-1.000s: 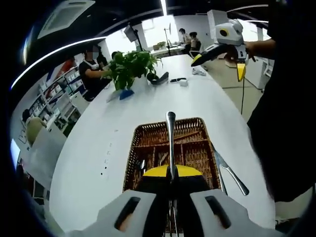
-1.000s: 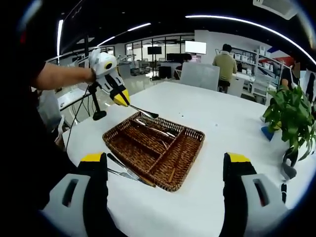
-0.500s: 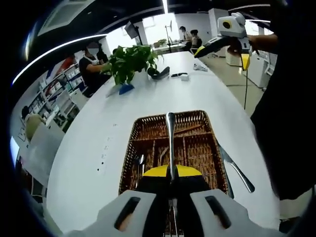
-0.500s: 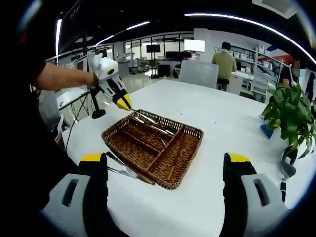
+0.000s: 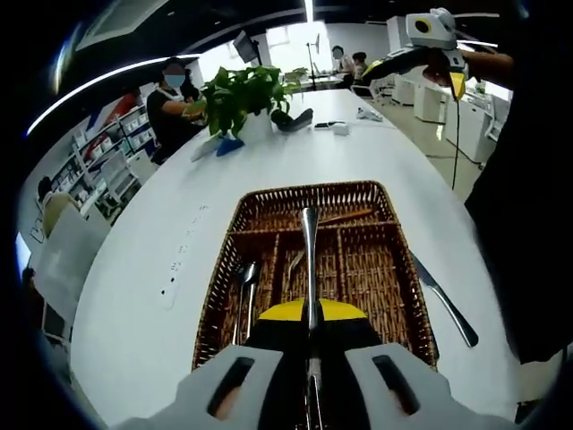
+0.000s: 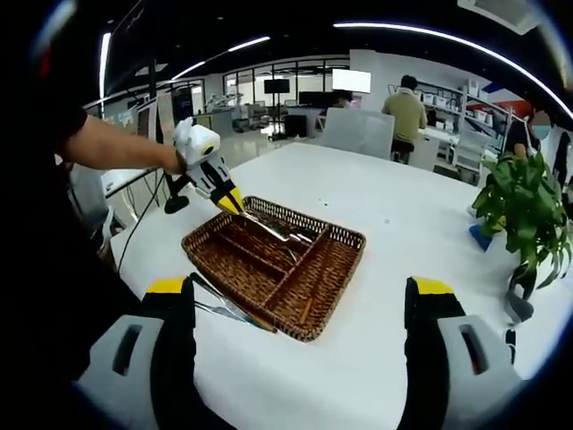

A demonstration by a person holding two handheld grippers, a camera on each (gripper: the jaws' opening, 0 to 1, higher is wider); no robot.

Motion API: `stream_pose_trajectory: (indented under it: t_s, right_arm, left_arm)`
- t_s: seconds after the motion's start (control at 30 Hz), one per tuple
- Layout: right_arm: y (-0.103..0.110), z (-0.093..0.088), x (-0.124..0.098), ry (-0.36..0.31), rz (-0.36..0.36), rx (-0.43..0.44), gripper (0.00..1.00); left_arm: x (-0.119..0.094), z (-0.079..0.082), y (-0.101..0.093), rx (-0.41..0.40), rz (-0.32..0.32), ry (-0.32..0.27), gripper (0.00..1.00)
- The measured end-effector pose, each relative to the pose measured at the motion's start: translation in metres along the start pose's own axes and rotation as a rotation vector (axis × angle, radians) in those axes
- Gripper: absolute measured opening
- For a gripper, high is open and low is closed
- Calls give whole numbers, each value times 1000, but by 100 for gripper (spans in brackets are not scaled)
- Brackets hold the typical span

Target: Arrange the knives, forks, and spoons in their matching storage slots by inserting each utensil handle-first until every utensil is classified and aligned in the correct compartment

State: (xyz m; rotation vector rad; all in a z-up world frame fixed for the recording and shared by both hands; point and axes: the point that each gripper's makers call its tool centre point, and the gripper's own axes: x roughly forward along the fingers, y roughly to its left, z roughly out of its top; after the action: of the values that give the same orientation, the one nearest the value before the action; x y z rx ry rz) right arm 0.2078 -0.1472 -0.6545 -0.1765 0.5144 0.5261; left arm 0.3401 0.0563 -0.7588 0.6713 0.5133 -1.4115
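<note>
One utensil lower over basket, left gripper descended

Brown wicker divided basket on white table, steel utensil clamped handle-outward over its middle slot, spoon lying inside at nine o'clock, knife outside at three o'clock.

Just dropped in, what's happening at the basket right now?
A person is sorting cutlery into a divided wicker basket on a white table. The left gripper is shut on a utensil, holding it over the basket's compartments with its handle pointing forward. A spoon already lies in the basket. The right gripper is open, holding nothing, and two utensils lie on the table beside the basket.
</note>
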Motion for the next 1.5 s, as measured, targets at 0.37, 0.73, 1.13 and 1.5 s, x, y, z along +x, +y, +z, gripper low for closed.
stream_pose_trajectory:
  t_s: [0.37, 0.73, 1.13, 1.5]
  right_arm:
    - [0, -4, 1, 11, -2, 8, 100]
    - [0, -6, 0, 18, -3, 10, 100]
    - [3, -6, 1, 26, 1, 5, 100]
    - [8, -5, 2, 28, 16, -10, 100]
  left_arm:
    - [34, -34, 0, -24, -50, 58, 1]
    - [50, -39, -5, -78, -78, 28, 1]
    - [62, -46, -13, -100, -117, 31, 1]
    - [74, -68, -9, -127, -133, 110, 3]
